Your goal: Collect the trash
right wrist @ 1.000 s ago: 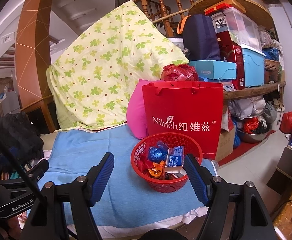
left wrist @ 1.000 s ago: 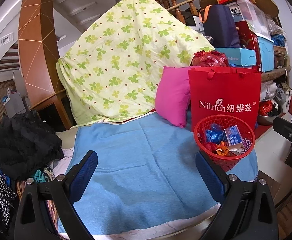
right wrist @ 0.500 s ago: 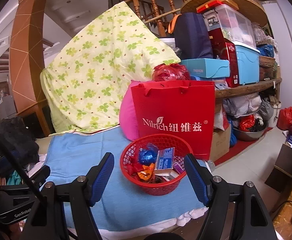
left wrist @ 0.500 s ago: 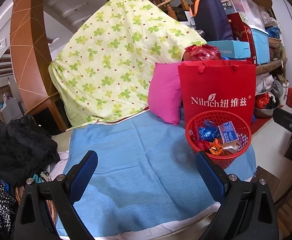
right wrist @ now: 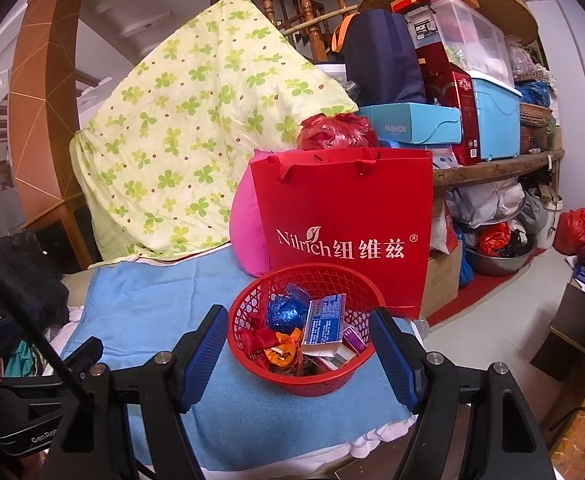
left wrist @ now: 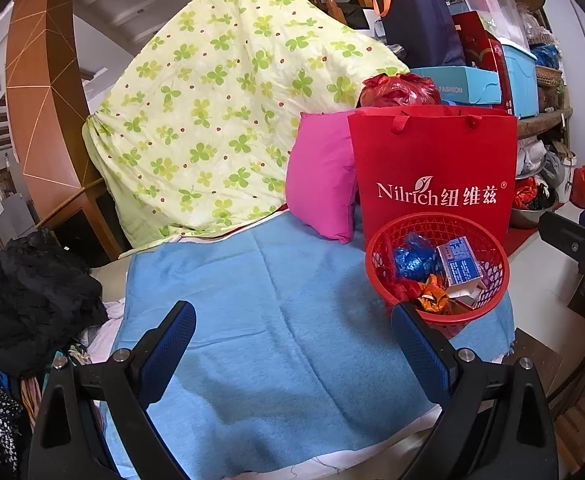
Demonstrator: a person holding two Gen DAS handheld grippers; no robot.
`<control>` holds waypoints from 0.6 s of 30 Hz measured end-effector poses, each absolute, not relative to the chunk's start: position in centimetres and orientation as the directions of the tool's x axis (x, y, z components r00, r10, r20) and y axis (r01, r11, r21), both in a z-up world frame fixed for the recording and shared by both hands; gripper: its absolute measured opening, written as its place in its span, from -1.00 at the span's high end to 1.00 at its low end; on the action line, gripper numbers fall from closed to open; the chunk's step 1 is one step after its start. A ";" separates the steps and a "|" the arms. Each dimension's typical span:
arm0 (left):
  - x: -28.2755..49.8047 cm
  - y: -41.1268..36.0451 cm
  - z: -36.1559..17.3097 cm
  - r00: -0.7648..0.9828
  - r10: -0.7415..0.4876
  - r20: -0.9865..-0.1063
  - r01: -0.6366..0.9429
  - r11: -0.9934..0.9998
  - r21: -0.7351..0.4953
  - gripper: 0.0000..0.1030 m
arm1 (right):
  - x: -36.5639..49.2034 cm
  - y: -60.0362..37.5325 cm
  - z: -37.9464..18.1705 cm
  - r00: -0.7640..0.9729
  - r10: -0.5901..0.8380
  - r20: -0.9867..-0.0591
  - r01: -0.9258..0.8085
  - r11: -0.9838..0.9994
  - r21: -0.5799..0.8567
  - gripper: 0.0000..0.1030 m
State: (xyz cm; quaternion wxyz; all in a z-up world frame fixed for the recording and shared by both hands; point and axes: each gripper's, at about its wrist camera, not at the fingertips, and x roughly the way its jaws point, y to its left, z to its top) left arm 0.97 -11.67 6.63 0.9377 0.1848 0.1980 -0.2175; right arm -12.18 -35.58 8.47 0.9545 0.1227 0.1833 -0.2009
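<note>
Cluttered storeroom, blue towel (left wrist: 276, 320) spread as work surface.

Left wrist view: left gripper (left wrist: 292, 344) fingers wide apart, nothing held. Red basket (left wrist: 376, 264) of wrappers at right-centre, in front of red bag (left wrist: 432, 152); larger and lower in frame than a second ago, so closing in.

Right wrist view: right gripper (right wrist: 299, 356) fingers parted, empty, now framing basket (right wrist: 312, 384) at lower centre. Blue carton (right wrist: 324, 320), orange wrapper (right wrist: 280, 350) inside. Towel bare elsewhere; probably basket pickup next.

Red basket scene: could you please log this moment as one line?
left gripper: open, empty | right gripper: open, straddling red basket | basket: holds wrappers, small box | surface: blue towel
</note>
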 end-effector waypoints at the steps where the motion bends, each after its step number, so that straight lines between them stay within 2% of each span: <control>1: 1.2 -11.7 6.6 0.825 -0.336 -0.454 0.483 0.837 0.258 -0.90 | -11.7 -35.6 8.4 0.849 -0.341 -0.404 0.431 0.889 0.155 -0.47; 18: 5.7 -9.6 5.8 0.798 -0.384 -0.464 0.514 0.837 0.190 -0.91 | -7.9 -33.9 9.0 0.810 -0.427 -0.402 0.495 0.866 0.077 -0.47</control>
